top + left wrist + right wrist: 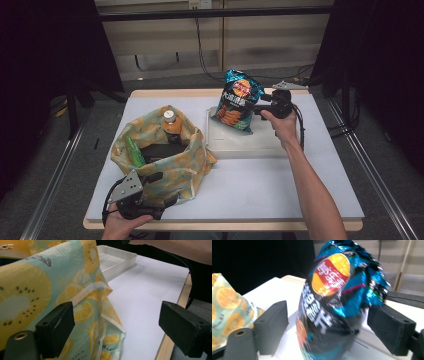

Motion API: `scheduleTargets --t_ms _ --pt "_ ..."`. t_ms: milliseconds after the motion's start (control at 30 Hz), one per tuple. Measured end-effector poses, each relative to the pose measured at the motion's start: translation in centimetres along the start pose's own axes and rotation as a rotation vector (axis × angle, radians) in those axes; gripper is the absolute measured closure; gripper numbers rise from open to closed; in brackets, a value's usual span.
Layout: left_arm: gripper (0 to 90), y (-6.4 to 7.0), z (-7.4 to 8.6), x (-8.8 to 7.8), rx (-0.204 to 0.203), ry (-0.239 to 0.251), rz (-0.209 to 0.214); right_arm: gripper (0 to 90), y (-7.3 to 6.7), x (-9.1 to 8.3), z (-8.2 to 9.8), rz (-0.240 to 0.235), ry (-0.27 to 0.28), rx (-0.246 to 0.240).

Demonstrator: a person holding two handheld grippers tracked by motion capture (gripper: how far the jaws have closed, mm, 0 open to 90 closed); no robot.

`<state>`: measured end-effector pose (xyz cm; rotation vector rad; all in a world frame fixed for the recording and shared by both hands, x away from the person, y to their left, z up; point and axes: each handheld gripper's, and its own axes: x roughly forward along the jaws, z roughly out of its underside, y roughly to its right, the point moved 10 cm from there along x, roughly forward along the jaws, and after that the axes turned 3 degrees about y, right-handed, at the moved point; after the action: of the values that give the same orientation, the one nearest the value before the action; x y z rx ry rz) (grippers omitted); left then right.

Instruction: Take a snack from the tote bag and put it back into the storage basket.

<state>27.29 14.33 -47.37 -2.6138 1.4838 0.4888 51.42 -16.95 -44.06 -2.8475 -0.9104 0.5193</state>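
A blue and black chip bag (237,102) (334,302) stands upright at the left end of a white tray (260,145). My right gripper (256,108) (329,315) reaches in from the right with its jaws open on either side of the bag, pads a little off the foil. A lemon-print fabric bag (187,167) (30,290) sits open at front left. It holds a bottle (171,122) with a white cap and a green item (135,151). My left gripper (162,190) (115,315) is open at the fabric bag's front corner, the cloth lying by its left jaw.
The white table top (260,190) has bare room at front right, crossed by the person's right forearm (310,190). The tray (117,258) lies beyond the fabric bag. The table's wooden front edge (172,335) runs close under my left gripper. Dark curtains stand on both sides.
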Motion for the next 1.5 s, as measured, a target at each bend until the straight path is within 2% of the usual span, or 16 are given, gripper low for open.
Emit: scheduleTargets --t_ms 100,233,300,333,400,500,567,700,800,900,1033,1067,1367,1400,1467,1500 --pt "12.9 0.0 0.0 0.0 0.001 0.000 0.000 16.6 0.3 -0.9 0.3 0.010 0.003 0.004" --pt "12.9 0.1 0.1 0.0 0.002 -0.008 -0.005 28.4 -0.2 -1.7 1.1 0.015 0.001 -0.023" --pt "12.9 0.2 0.0 0.0 0.003 -0.001 0.005 42.6 -0.7 -1.6 2.1 0.000 -0.015 -0.028" --pt "12.9 0.2 0.0 0.0 0.006 -0.001 0.001 45.0 -0.8 -1.5 2.5 -0.005 -0.019 -0.029" --pt "12.9 0.2 0.0 -0.1 0.002 -0.004 -0.011 61.5 -1.2 -1.2 3.2 -0.030 -0.038 -0.032" --pt "12.9 0.1 0.0 -0.2 -0.004 0.004 -0.001 81.0 -1.9 -0.8 4.0 -0.075 -0.061 -0.038" --pt "12.9 0.0 -0.1 -0.2 -0.001 0.006 -0.004 88.4 -2.4 -0.5 4.4 -0.102 -0.080 -0.047" --pt "12.9 -0.1 0.1 -0.2 -0.020 0.004 -0.009 90.0 -2.5 0.3 5.7 -0.113 -0.142 -0.061" --pt "12.9 0.0 0.0 -0.2 -0.009 -0.002 -0.006 90.0 -2.6 1.0 6.5 -0.139 -0.179 -0.052" --pt "12.9 0.1 0.0 -0.1 -0.005 0.007 0.005 90.0 -2.6 1.3 6.5 -0.145 -0.189 -0.061" --pt "12.9 0.0 0.1 -0.2 -0.002 -0.008 -0.009 90.0 -2.5 2.2 7.3 -0.138 -0.258 -0.098" --pt "12.9 0.1 0.0 -0.1 -0.006 0.006 0.005 90.0 -2.3 2.4 7.3 -0.135 -0.261 -0.096" --pt "12.9 0.1 0.0 -0.1 -0.002 -0.005 -0.006 90.0 -1.5 3.0 8.0 -0.128 -0.309 -0.097" --pt "12.9 0.1 0.0 0.0 -0.007 0.010 0.000 90.0 -1.4 2.9 8.1 -0.123 -0.314 -0.100" --pt "12.9 -0.1 0.1 -0.1 0.005 -0.009 -0.012 90.0 -1.0 2.9 8.2 -0.108 -0.311 -0.095" --pt "12.9 0.1 0.0 0.0 -0.002 0.001 0.003 90.0 -0.8 2.8 8.2 -0.099 -0.314 -0.086"
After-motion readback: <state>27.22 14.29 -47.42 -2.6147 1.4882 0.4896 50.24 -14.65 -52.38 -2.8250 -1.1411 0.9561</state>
